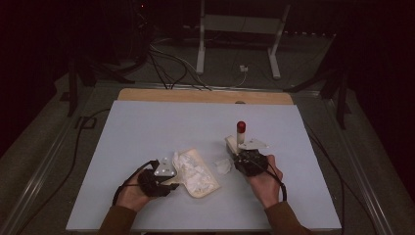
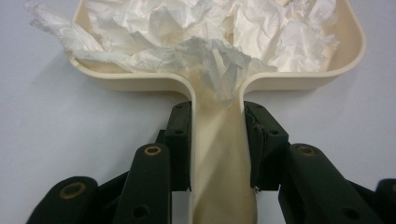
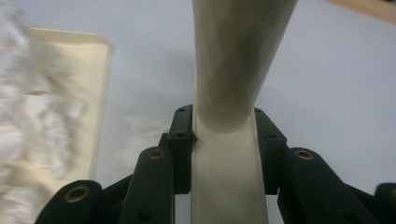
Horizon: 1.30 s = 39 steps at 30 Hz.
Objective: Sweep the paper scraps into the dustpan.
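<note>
Your left hand-held gripper [image 2: 217,140] clamps the dustpan [image 2: 345,56] handle, holding the pan of crumpled tissue [image 2: 196,32] flat on the tabletop [image 1: 147,127], while your right hand-held gripper [image 3: 224,140] clamps the brush [image 1: 240,139] handle beside a stray tissue scrap [image 1: 223,166], ready to sweep it in.

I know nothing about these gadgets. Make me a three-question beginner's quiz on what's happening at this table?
1. What does the left gripper clamp?
2. True or false: the dustpan is empty.
3. The brush in the right gripper has a cap that is: A) red, B) green, C) blue.

Key:
1. The dustpan's handle.
2. False; crumpled white paper fills it, and one scrap lies on the table.
3. A.
</note>
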Tool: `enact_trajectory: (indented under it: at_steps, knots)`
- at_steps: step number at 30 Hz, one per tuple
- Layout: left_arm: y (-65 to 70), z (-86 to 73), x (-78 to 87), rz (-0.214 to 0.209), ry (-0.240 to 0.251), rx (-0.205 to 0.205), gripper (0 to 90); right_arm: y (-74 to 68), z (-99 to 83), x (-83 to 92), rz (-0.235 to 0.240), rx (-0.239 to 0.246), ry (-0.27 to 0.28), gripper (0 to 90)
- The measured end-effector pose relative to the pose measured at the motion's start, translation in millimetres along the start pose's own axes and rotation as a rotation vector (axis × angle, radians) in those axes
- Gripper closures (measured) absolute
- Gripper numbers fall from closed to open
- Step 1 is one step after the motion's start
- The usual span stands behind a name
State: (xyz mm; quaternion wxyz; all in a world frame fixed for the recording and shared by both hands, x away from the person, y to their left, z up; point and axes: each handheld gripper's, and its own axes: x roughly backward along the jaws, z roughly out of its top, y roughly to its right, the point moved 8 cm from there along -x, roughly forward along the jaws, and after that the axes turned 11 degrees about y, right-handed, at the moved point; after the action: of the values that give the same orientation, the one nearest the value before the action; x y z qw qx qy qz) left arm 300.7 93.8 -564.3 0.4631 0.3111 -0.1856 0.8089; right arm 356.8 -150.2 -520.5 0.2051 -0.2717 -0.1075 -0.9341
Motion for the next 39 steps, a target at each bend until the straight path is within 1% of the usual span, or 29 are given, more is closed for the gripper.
enact_trajectory:
  at_steps: [2, 4, 5, 10, 14, 18, 21, 24, 26, 30, 34, 37, 39]
  knots:
    - [1.9, 1.5, -1.6, -0.008, -0.004, -0.007, 67.0, -8.2, -1.0, -0.2, 0.026, -0.007, 0.001, 67.0]
    - [3.4, 2.7, -3.0, -0.016, -0.005, -0.01, 66.9, -14.9, -0.3, -0.8, 0.046, -0.004, 0.001, 67.0]
    - [4.1, 3.5, -3.8, -0.017, -0.005, -0.012, 66.9, -18.6, 0.6, -1.3, 0.064, -0.006, 0.003, 67.0]
    - [6.6, 6.2, -7.7, -0.026, -0.007, -0.022, 67.0, -36.9, 8.7, -3.1, 0.163, -0.067, 0.012, 67.1]
    - [7.4, 7.1, -9.1, -0.027, -0.001, -0.022, 66.9, -54.4, 18.5, -2.1, 0.212, -0.037, 0.035, 67.0]
    - [8.4, 8.4, -9.6, -0.026, 0.011, -0.018, 67.0, -67.9, 28.2, 1.4, 0.246, -0.023, 0.059, 67.0]
    - [8.6, 9.7, -9.4, -0.023, 0.023, -0.019, 67.0, -75.6, 34.2, 3.5, 0.262, -0.012, 0.073, 67.1]
    - [7.7, 10.9, -8.2, -0.019, 0.034, -0.019, 67.0, -82.2, 33.1, 2.0, 0.28, 0.007, 0.047, 67.0]
    - [7.5, 11.2, -7.3, -0.018, 0.043, -0.018, 67.0, -84.6, 32.6, 2.2, 0.284, 0.013, 0.043, 67.0]
    - [5.1, 10.4, -5.4, -0.015, 0.051, -0.011, 67.0, -78.9, 42.9, 9.4, 0.262, -0.002, 0.089, 67.0]
    - [2.6, 10.8, -4.2, -0.007, 0.061, -0.002, 67.0, -72.3, 53.6, 18.9, 0.255, -0.014, 0.121, 67.0]
    - [1.0, 11.1, -4.0, -0.001, 0.063, 0.0, 67.0, -71.4, 56.5, 24.7, 0.27, -0.031, 0.132, 67.0]
    - [0.3, 11.7, -4.0, 0.004, 0.068, 0.003, 67.0, -73.7, 55.3, 26.5, 0.284, -0.028, 0.131, 67.0]
